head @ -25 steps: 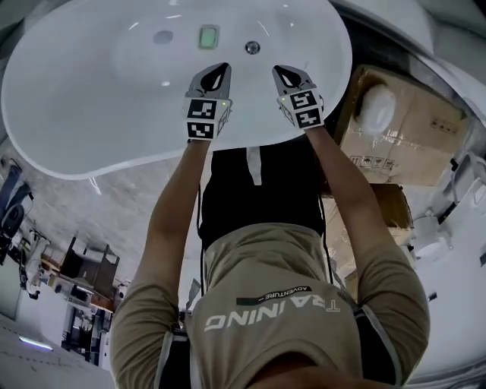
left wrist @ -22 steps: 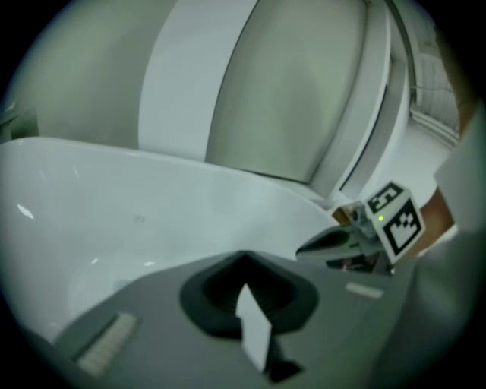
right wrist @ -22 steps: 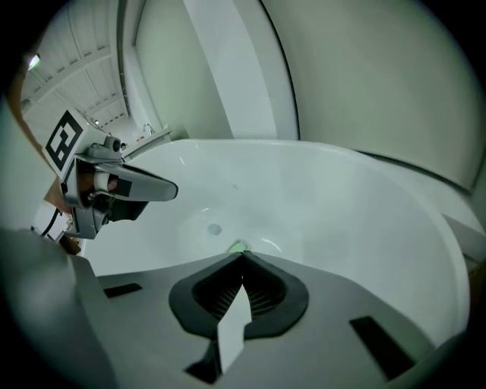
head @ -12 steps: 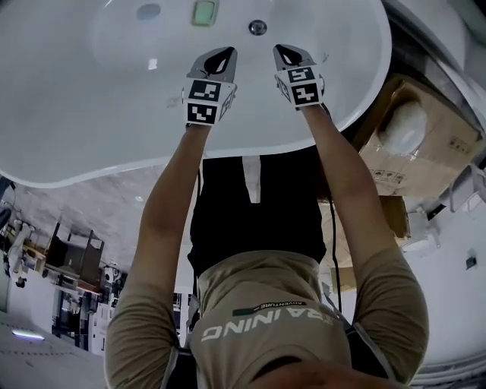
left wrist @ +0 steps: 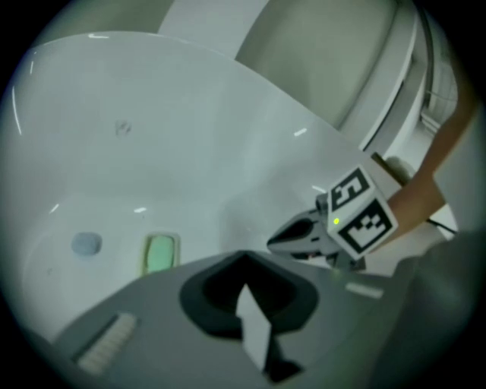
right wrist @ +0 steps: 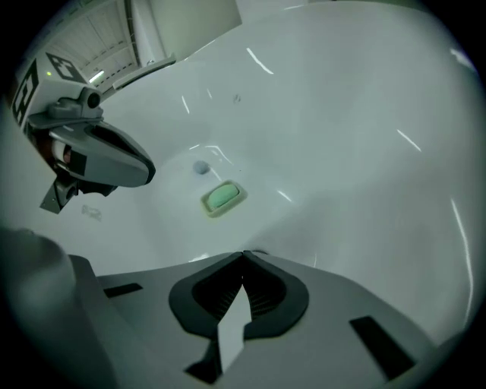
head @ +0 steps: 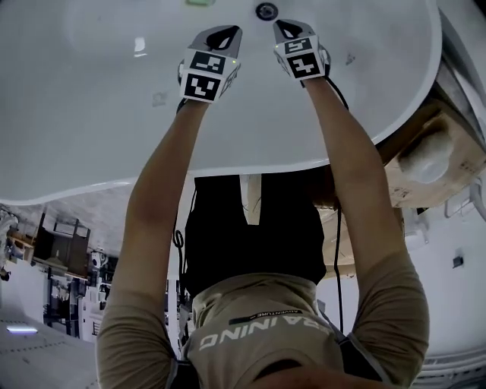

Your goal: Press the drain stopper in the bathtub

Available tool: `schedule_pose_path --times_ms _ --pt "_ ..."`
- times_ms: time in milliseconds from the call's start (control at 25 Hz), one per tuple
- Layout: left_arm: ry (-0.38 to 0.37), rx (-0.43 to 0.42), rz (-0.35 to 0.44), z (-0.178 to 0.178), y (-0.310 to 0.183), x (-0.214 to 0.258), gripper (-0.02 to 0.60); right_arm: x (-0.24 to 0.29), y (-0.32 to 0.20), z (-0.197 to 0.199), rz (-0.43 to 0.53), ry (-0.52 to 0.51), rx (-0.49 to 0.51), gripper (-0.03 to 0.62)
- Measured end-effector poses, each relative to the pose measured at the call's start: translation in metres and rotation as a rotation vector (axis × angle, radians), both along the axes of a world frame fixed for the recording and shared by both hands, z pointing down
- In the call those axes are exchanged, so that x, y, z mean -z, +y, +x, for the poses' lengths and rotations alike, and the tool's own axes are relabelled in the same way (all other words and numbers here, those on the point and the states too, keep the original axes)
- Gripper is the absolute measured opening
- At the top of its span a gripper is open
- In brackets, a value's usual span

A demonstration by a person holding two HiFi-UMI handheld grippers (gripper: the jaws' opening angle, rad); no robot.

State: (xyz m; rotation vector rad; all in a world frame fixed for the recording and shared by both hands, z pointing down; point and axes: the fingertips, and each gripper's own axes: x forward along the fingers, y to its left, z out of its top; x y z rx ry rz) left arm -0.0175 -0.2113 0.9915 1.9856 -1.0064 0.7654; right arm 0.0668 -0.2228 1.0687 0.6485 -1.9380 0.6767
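The white bathtub (head: 91, 114) fills the top of the head view. Its round metal drain stopper (head: 266, 11) lies on the tub floor at the top edge. My right gripper (head: 278, 23) is shut, its tip just below and right of the stopper; whether they touch I cannot tell. Beside it on the left, my left gripper (head: 234, 30) is shut and holds nothing. The left gripper view shows its shut jaws (left wrist: 243, 255) and the right gripper (left wrist: 282, 238) over the tub. The right gripper's own jaws (right wrist: 244, 254) hide the stopper.
A green soap in its dish (right wrist: 222, 197) and a small blue-grey round mark (right wrist: 200, 167) lie on the tub floor left of the drain. A cardboard box (head: 448, 163) with a white wrapped item stands outside the tub's right rim. Shelving (head: 61, 251) is at lower left.
Both arms have reached further into the tub. The right gripper's tip has come close to the drain stopper. The tub now fills more of the head view.
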Motion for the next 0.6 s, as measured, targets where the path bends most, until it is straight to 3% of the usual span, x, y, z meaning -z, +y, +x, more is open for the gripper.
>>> schedule_pose_path --times_ms 240,600 --pt "0.000 -0.016 -0.022 -0.007 0.001 -0.043 0.002 -0.047 -0.008 -0.011 0.000 0.041 0.118 0.009" --pt "0.009 -0.033 -0.068 -0.006 0.001 -0.086 0.002 -0.103 -0.004 -0.013 -0.064 0.094 0.147 0.009"
